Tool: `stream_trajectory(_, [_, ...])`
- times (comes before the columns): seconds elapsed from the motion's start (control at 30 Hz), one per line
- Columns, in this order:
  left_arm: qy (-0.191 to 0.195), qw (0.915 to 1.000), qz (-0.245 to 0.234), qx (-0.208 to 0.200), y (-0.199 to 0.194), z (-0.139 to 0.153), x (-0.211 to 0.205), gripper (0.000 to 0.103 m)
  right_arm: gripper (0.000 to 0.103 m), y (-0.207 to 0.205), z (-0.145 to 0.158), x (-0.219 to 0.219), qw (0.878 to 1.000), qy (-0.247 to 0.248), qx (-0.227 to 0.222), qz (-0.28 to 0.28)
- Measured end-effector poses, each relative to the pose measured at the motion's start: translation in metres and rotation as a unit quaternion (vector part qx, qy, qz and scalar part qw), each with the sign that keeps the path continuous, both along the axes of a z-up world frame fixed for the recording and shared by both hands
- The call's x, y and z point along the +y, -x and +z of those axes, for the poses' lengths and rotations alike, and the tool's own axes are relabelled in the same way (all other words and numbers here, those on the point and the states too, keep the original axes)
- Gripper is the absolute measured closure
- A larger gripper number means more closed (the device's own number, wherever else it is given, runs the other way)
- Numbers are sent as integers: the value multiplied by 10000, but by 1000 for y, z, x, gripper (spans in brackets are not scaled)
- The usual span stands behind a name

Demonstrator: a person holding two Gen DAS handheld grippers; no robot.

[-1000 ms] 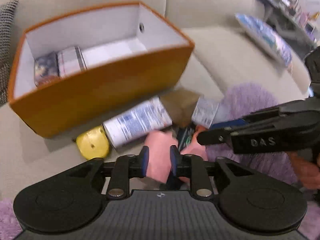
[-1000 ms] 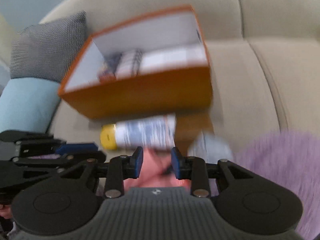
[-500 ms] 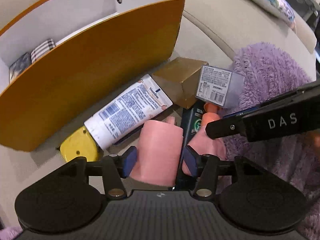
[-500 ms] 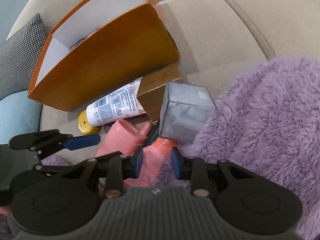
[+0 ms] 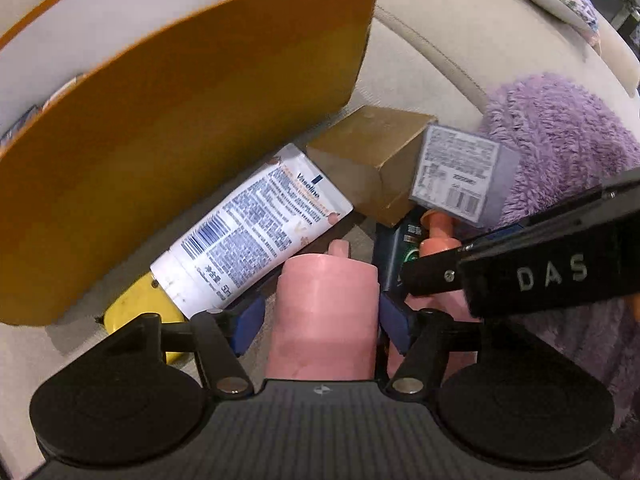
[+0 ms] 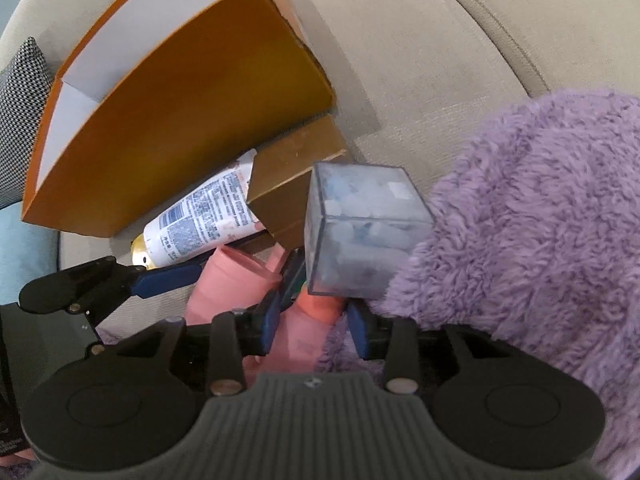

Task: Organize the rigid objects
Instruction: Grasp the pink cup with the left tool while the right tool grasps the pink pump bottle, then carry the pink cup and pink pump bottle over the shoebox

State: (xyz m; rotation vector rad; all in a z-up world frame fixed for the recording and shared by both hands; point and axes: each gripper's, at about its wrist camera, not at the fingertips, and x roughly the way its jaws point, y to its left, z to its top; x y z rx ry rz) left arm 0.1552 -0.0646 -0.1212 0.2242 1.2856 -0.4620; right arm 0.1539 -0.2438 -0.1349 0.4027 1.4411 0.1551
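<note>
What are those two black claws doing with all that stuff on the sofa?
A person is tidying things into the orange box. The left claw has just been opening around a pink bottle. The right claw has just been opening over a second pink bottle beside the purple blanket. Neither is gripped yet.

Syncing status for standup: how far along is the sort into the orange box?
Done: a few small items sit in the orange box. In hand: nothing gripped; left gripper just opened around one pink bottle, right gripper opening over another pink bottle. Left: Vaseline tube, gold box, clear box.
</note>
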Motion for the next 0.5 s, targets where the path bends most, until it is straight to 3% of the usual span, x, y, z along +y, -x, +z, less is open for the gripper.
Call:
stream_trajectory(0.07, [154, 9998, 154, 37, 0, 1, 6, 37, 63, 0, -2, 6, 9999, 76, -56, 56])
stream_trajectory(0.27, [272, 9975, 649, -76, 15, 14, 36, 38, 72, 11, 10, 14, 9993, -89, -308, 200])
stream_trajectory(0.5, [548, 9882, 1404, -259, 36, 28, 78, 38, 77, 19, 32, 49, 9895, -192, -992, 1035])
